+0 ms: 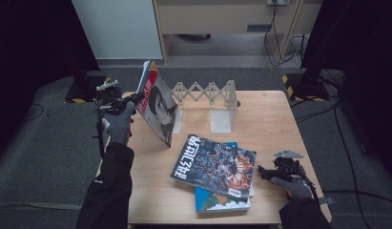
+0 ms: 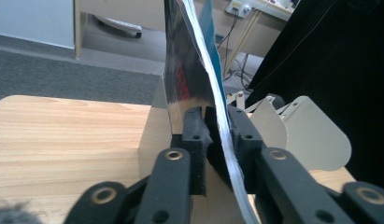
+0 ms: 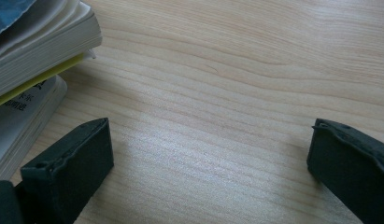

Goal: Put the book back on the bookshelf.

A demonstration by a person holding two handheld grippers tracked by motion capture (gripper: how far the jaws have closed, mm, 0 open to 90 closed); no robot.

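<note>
- Magazine (image 1: pixel 156 108) first: which way does it run?
- It stands on edge at the far left of the table (image 1: pixel 274 114), long axis sloping from its top far corner down to the right and nearer. The cover with the face looks right and toward the near side. It leans slightly, top edge farther left than the bottom.
- What is beside it?
- Just to its right stands the pale folding book rack (image 1: pixel 206 95), with two upright end plates. The magazine's lower far edge is close to the left plate; I cannot tell whether they touch.
- And the left hand-held gripper (image 1: pixel 135 98)?
- It meets the magazine's left edge high up. In the left gripper view the left hand-held gripper (image 2: pixel 216 122) has the thin magazine (image 2: pixel 194 60) running between its jaws, which stand narrow. The pages bear against the right pad, with a small gap at the left one, so the pinch is loosened rather than clenched.
- The right hand-held gripper (image 1: pixel 263 172)?
- It rests low at the near right, jaws spread wide over bare wood, grasping nothing, just right of the stack of books (image 1: pixel 217 171) lying flat.
</note>
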